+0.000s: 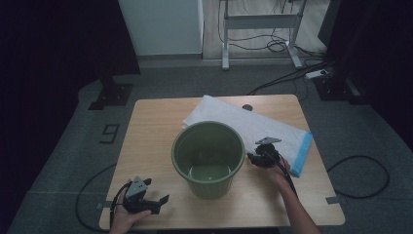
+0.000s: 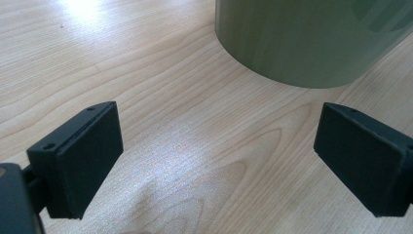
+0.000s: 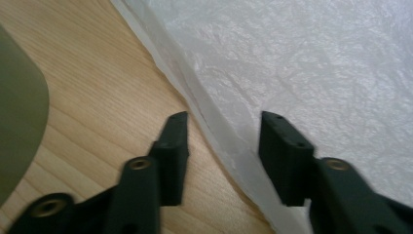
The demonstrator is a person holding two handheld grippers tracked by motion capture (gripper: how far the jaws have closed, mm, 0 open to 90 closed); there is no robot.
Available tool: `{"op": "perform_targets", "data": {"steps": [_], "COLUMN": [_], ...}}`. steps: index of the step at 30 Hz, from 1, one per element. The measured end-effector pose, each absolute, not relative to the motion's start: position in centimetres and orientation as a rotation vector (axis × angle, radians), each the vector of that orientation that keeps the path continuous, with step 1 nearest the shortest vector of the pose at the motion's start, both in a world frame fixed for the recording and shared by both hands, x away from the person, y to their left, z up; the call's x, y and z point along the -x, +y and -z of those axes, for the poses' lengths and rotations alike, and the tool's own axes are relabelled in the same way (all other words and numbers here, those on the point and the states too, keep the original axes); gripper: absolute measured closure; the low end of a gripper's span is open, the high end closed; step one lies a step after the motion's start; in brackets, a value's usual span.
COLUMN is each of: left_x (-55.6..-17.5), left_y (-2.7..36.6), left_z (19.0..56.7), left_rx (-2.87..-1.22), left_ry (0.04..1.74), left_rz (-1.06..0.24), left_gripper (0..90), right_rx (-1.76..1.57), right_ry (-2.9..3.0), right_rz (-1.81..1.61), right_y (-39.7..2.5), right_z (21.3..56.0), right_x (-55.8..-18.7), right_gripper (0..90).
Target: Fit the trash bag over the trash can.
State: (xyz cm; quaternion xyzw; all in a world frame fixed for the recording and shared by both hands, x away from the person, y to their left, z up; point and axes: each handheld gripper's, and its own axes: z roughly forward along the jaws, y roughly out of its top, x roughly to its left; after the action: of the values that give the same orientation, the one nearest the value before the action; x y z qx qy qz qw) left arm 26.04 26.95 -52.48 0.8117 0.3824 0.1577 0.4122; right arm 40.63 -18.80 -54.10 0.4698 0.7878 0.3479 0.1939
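A green plastic bucket [image 1: 208,158] stands upright in the middle of the wooden table [image 1: 151,131]. Behind and to its right lies a flat white plastic bag [image 1: 243,124] with a blue strip [image 1: 303,153] along its right end. My left gripper [image 1: 155,201] rests near the table's front left edge, its jaws wide open on bare wood [image 2: 219,131], and the bucket's wall [image 2: 311,39] is just ahead of it. My right gripper [image 1: 258,157] is low, right of the bucket. It is open [image 3: 225,119], its jaws standing either side of the bag's near edge [image 3: 214,126].
A small dark round spot [image 1: 247,107] sits on the table at the back. Beyond the table are a desk frame [image 1: 260,22], floor cables [image 1: 287,78], a black stand base [image 1: 111,95] and a "9" mark [image 1: 110,132] on the grey floor.
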Motion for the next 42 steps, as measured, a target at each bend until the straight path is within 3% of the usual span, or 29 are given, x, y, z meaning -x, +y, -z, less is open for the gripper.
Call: {"op": "perform_targets", "data": {"steps": [10,30,32,35,38,42], "left_x": [-25.9,-25.7,-25.7,-25.7,-25.8,-25.7], "left_y": [27.3,27.0,27.0,27.1,27.1,27.1], "left_z": [52.5,52.9,52.9,52.9,52.9,52.9], "left_rx": [-2.038,-2.063,-2.061,-2.060,-2.060,-2.065], "left_ry": [0.979,0.992,0.994,0.995,0.997,0.993], "left_rz": [-0.404,-0.403,-0.402,-0.403,-0.402,-0.402], "left_gripper": [3.5,3.8,3.8,3.8,3.8,3.8], "right_rx": [-1.360,-1.402,-1.403,-1.367,-1.319,-1.251], "right_ry": [2.158,2.083,2.083,2.052,2.036,2.083], "right_rz": [-0.976,-1.031,-1.028,-1.007,-1.070,-1.133], "right_y": [-20.4,-27.6,-27.7,-26.9,-25.2,-21.8], "right_z": [54.1,54.8,54.9,54.4,53.5,52.9], "right_x": [-40.0,-29.2,-29.1,-29.0,-29.6,-31.6], "right_gripper": [88.9,89.0,82.4,57.7,41.5,33.2]}}
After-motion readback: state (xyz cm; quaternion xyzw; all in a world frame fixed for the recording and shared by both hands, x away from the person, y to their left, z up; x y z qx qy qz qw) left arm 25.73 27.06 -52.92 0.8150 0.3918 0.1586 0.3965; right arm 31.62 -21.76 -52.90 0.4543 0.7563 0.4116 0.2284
